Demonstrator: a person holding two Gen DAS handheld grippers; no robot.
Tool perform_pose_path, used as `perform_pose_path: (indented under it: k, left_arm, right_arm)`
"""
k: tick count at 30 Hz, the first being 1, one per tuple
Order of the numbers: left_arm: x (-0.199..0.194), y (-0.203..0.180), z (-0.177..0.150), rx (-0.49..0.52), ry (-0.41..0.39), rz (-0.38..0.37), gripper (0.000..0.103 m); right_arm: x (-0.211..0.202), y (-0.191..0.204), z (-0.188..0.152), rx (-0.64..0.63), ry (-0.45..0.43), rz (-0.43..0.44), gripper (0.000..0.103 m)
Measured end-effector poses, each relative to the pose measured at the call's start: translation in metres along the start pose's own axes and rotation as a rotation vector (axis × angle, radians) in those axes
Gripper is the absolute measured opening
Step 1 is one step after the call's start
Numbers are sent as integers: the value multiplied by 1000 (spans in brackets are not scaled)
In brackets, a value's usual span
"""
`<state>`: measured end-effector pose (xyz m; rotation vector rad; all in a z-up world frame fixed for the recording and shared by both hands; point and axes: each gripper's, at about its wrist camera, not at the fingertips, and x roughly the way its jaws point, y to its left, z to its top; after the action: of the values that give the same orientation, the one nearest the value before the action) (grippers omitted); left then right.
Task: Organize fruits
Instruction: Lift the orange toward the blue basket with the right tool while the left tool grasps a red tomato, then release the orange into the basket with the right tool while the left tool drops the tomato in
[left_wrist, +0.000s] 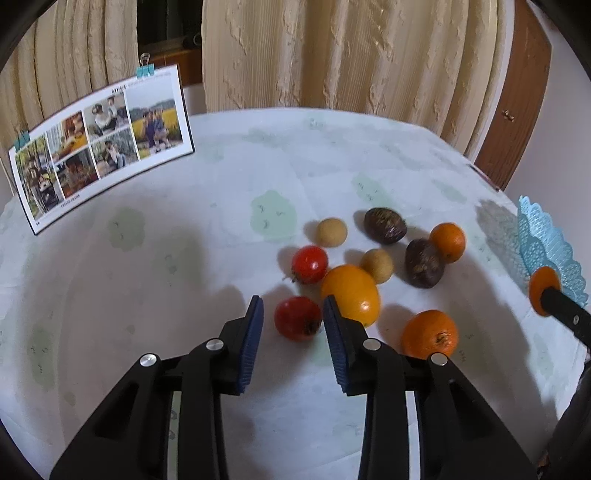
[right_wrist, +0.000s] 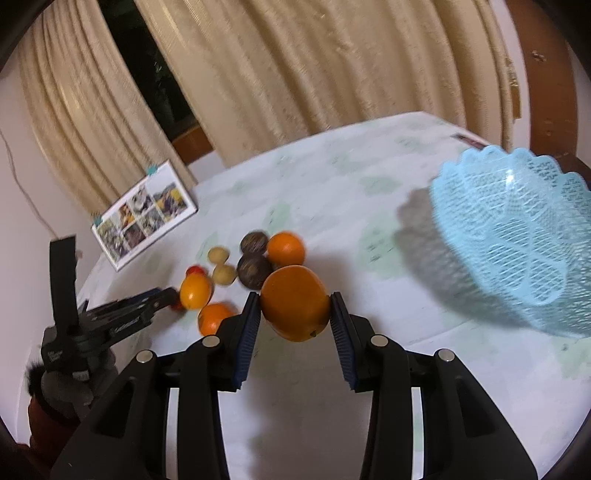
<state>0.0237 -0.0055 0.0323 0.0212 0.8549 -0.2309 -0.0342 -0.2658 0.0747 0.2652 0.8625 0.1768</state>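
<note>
Right gripper (right_wrist: 294, 325) jaws clamp orange (right_wrist: 294, 308); left gripper (left_wrist: 293, 321) jaws wide around tomato (left_wrist: 297, 318); writing unreadable

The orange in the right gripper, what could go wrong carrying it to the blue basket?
The orange is pinched only at its sides by the right gripper, so it might slip and fall into the fruit pile. The blue basket looks light and could slide if bumped. The left gripper is open around a red fruit.
</note>
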Motion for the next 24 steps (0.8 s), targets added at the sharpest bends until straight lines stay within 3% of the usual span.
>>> perform_pose_path:
  k: [8,19,21,24]
  left_arm:
    - [9,-3,-2,12,17,27,35]
    - [27,4,-3,-4,50,5,34]
    - [25,5,-3,-11,49,-13,29]
    - [21,3,-2,-12,42,-3,29]
  right_arm:
    - [-23,-22,7,44,-69,-31,40]
    - [-51,-60,19,135,-166,-117,40]
    - [-56,-69,21,145,-184,-156,40]
    - [-61,-82,20,157,-203,-234,40]
